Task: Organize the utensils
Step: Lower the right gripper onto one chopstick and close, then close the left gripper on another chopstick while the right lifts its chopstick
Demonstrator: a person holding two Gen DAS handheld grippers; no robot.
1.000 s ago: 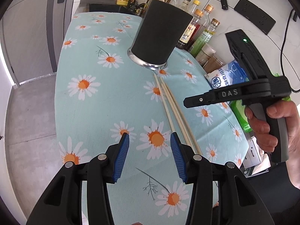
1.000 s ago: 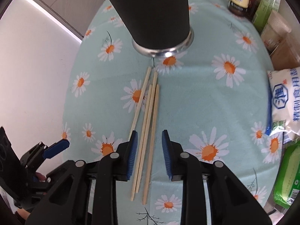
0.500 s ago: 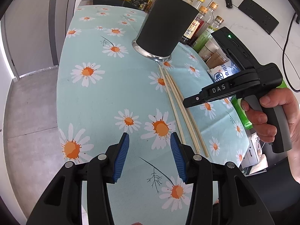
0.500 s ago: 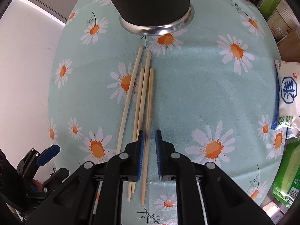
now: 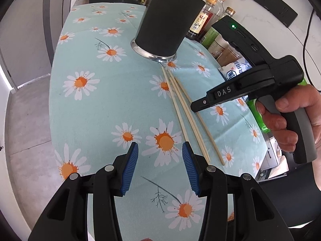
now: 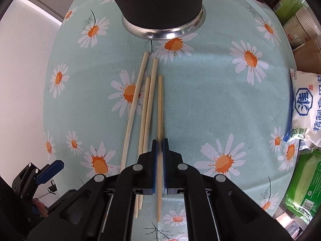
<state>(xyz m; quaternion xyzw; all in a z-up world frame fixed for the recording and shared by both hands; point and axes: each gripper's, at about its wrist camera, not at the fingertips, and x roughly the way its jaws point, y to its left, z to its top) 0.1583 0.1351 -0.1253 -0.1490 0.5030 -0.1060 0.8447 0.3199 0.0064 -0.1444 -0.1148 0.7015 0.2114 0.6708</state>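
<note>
Bottom centre of right wrist view: right gripper jaws just closed, pinching rightmost chopstick. Beside it, three more chopsticks flat on daisy tablecloth. Beyond, top centre, black holder. Right edge: salt bag, bottles. Left gripper open, empty.

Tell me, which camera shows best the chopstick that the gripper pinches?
The right wrist view: the chopstick runs straight up between the right gripper's blue pads, which have just been closing on it. In the left wrist view the gripper's body hides the pinch, and only the chopstick's ends show.
</note>
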